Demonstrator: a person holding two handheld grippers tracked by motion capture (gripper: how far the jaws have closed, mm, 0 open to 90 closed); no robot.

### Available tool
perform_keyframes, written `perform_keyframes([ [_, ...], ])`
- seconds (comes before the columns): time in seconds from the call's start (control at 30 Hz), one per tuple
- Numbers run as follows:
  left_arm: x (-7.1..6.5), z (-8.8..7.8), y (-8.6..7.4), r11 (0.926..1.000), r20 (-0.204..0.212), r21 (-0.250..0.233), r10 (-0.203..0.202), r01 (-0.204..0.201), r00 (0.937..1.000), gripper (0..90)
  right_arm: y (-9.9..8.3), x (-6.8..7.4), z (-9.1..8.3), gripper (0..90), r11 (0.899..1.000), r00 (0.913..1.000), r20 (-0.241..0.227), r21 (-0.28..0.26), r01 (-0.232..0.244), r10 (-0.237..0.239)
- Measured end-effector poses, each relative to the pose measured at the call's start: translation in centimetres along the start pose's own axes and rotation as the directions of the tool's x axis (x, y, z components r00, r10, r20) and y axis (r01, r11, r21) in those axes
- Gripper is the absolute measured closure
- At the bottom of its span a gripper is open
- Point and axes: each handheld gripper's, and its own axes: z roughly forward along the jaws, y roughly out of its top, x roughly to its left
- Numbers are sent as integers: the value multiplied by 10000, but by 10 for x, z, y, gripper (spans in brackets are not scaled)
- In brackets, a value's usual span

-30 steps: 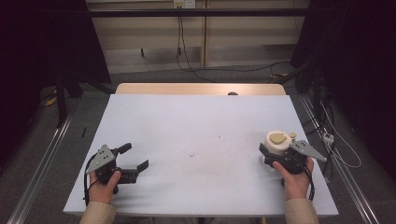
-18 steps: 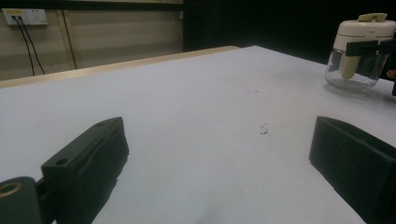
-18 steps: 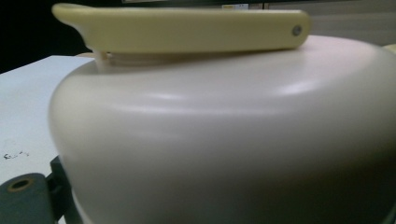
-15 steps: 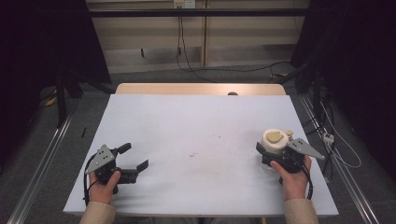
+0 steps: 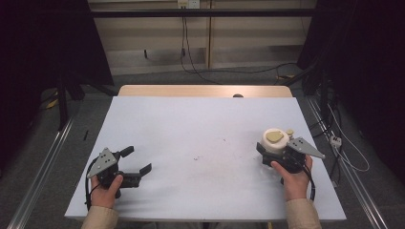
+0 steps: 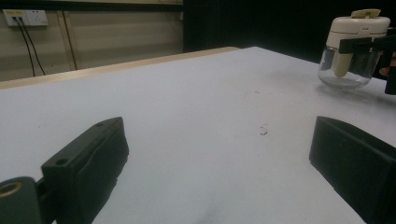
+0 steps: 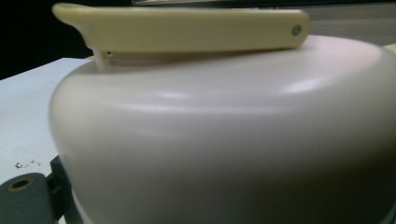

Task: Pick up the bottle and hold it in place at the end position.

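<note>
Right claw (image 5: pixel 273 151) grips a cream-lidded jar (image 5: pixel 274 140); left claw (image 5: pixel 136 161) rests open on the table (image 5: pixel 200 129).

The white table (image 5: pixel 200 143) is seen from above the person's side, looking forward and down. From the left gripper (image 5: pixel 136 163), the tabletop is viewed low and almost level, towards the jar (image 6: pixel 352 46) held far off. From the right gripper (image 5: pixel 274 151), the jar's cream lid (image 7: pixel 224 126) is seen very close. The jar and the table are shared by all three views.
</note>
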Motion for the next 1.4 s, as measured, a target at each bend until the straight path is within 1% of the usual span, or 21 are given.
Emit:
perform_keyframes([
  [0.07, 0, 0, 0, 10000, 5, -13, 1, -1, 10000, 40, 1, 2, 1, 62, 10000, 10000, -24, -16, -47, 47],
  [0.17, 0, 0, 0, 10000, 15, -20, 9, -9, 10000, 40, 2, 4, 3, 62, 10000, 9999, -91, -11, 83, -83],
  [0.27, 0, 0, 0, 10000, 18, -37, 21, -21, 10000, 40, 3, 7, 6, 62, 10000, 9999, -160, -20, 6, -6],
  [0.43, 0, -1, 0, 10000, 15, -54, -9, 9, 10000, 40, 4, 11, 11, 62, 10000, 9997, -232, 37, 82, -81],
  [0.7, 0, -1, 0, 10000, 37, -49, 5, -5, 10000, 40, 7, 17, 16, 62, 9999, 9991, -393, -25, 145, -146],
  [0.83, 0, 0, 0, 10000, 61, -40, 18, -17, 10000, 40, 8, 19, 18, 62, 9999, 9986, -499, -24, 143, -144],
  [1.0, 0, 0, 0, 10000, 55, -23, 13, -13, 10000, 40, 9, 20, 18, 62, 9998, 9983, -539, -75, 202, -206],
  [1.17, -1, 0, 0, 10000, 73, -22, -17, 17, 10000, 40, 9, 21, 19, 62, 9998, 9984, -544, -46, 168, -170],
  [1.2, -1, 0, 0, 10000, 61, -1, 25, -25, 10000, 40, 9, 22, 20, 62, 9997, 9980, -576, 0, 259, -258],
  [1.27, 0, 0, 0, 10000, 64, 3, 61, -61, 10000, 40, 9, 23, 21, 62, 9998, 9981, -578, -13, 214, -214],
  [1.37, -1, 0, 0, 10000, 71, -32, -15, 15, 10000, 40, 10, 24, 23, 62, 9997, 9977, -631, -35, 226, -227],
  [1.4, -1, 0, 0, 10000, 74, -9, 13, -13, 10000, 40, 11, 27, 25, 62, 9998, 9976, -671, -80, 180, -185],
])
